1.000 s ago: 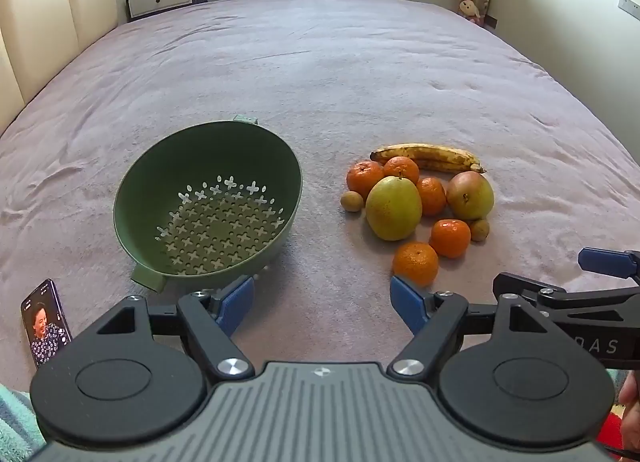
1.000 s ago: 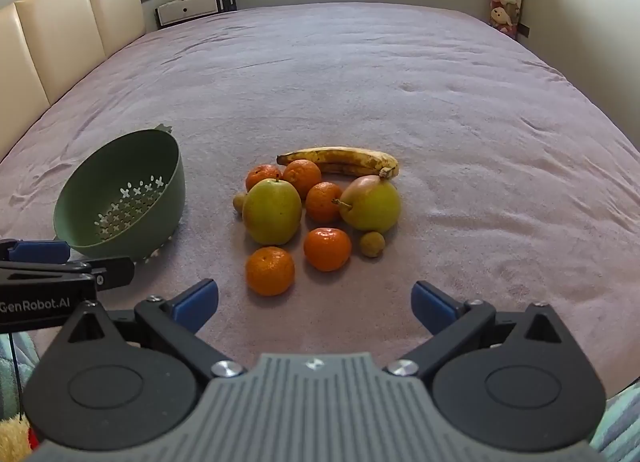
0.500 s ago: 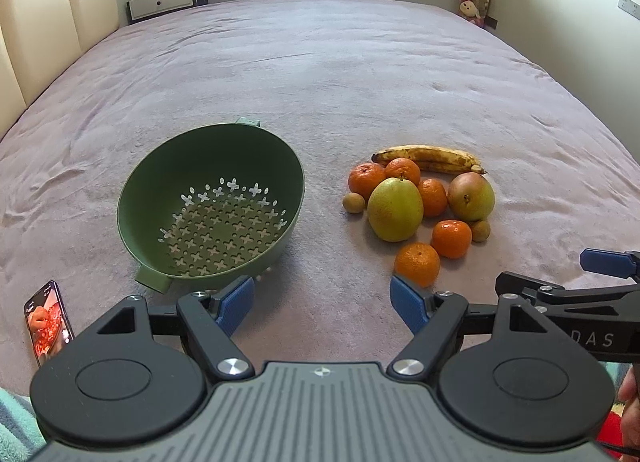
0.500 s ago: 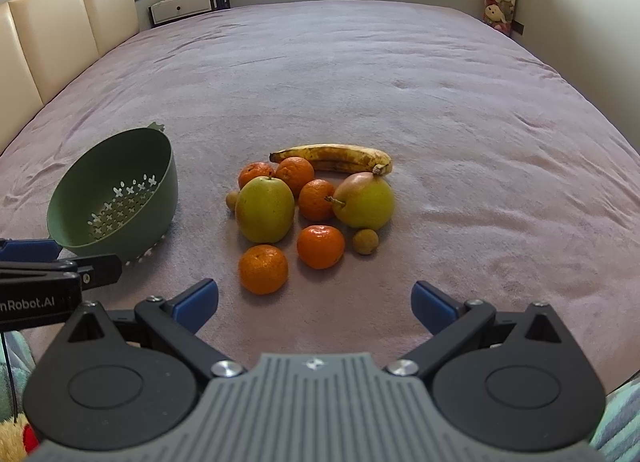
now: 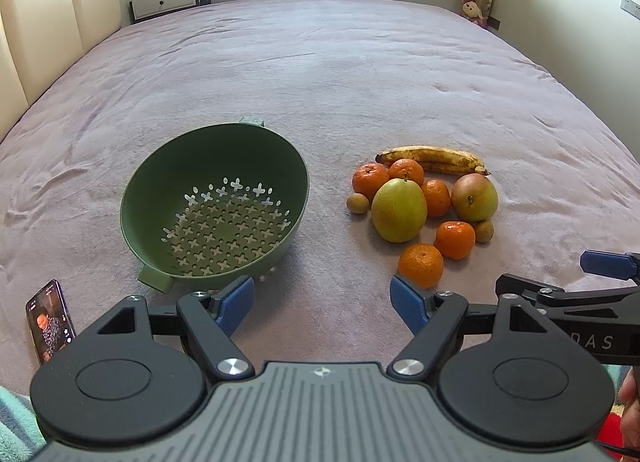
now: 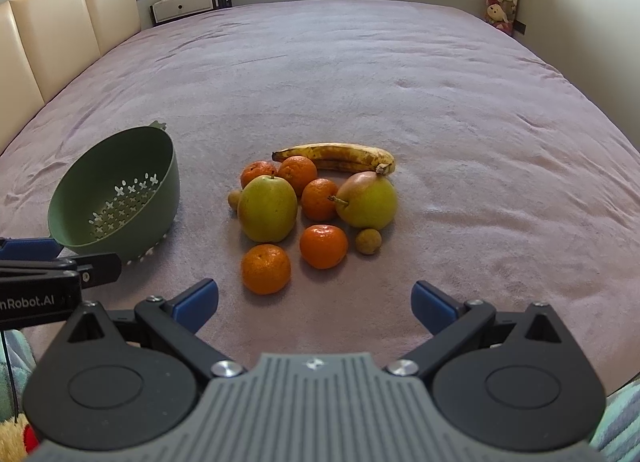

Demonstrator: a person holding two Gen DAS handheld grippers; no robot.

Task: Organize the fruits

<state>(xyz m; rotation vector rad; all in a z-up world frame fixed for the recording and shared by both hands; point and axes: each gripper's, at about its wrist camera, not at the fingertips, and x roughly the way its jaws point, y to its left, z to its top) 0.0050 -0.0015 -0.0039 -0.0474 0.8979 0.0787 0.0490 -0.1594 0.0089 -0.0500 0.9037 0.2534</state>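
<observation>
R gripper [image 6: 314, 302] spread wide, empty, near bed's front edge; L gripper [image 5: 322, 300] likewise. Nearest round orange mandarin [image 6: 265, 268] just ahead; green perforated plastic colander [image 6: 116, 197] toward left edge, tilted. Risk: soft mauve bedspread [image 6: 400, 81] lets fruit roll, colander tip.

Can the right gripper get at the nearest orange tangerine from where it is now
Probably yes. The right gripper is open, and the nearest orange tangerine lies just ahead on the mauve bedspread, slightly left of centre. Nothing lies between them, and its near side is free of the other fruit.
</observation>
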